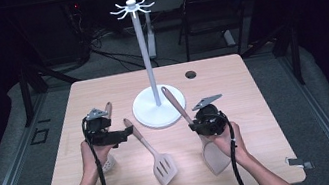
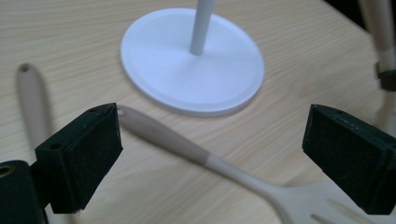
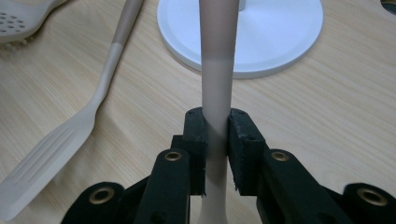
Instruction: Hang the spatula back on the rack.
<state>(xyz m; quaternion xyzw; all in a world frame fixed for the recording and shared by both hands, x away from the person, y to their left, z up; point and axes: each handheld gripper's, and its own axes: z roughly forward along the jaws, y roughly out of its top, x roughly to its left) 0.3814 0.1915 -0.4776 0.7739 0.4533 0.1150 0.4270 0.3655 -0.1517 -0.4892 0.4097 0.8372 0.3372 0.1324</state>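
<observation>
A white utensil stand [image 1: 146,55] rises from a round base [image 1: 148,115] at mid-table. My right gripper [image 1: 199,125] is shut on the beige handle [image 3: 217,88] of a solid turner [image 1: 217,158]. That handle points toward the stand base [image 3: 275,32], and the blade sits under the hand. My left gripper [image 1: 121,133] is open. Its wide jaws straddle, without touching, the handle [image 2: 163,137] of a slotted turner [image 1: 164,168] that lies flat on the table. A perforated skimmer [image 1: 109,164] lies beneath the left hand, its handle [image 2: 30,100] at the left.
The wooden table [image 1: 248,88] has a round cable hole [image 1: 191,74] at its far side. The stand's top carries several hook arms [image 1: 131,7]. A dark chair [image 1: 212,8] and cables are on the floor beyond the table.
</observation>
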